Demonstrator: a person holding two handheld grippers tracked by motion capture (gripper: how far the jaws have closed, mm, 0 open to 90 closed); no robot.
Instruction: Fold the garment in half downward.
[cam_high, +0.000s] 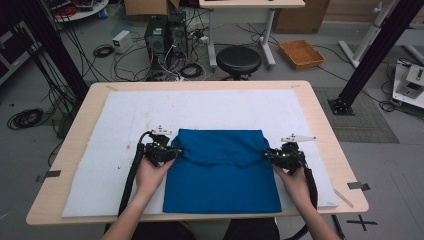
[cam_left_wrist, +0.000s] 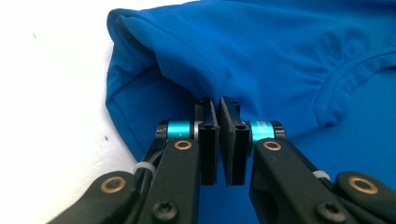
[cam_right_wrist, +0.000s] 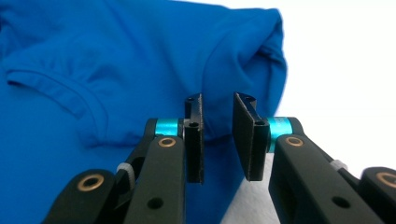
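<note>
— Where's the shirt (cam_high: 222, 172)?
— Folded on the bench's (cam_high: 320, 107) white pad (cam_high: 125, 120).
— And the grippers?
— Left hand-held gripper (cam_left_wrist: 219, 103) pinches its folded edge; right hand-held gripper (cam_right_wrist: 218, 100) stands parted, cloth loose between.

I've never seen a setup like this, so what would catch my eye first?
A bright blue shirt, folded over, lies on the white pad covering the table. At its edges, each hand holds a black tool: the left tool pinches a fold of the fabric, while the right tool has its jaws apart.
</note>
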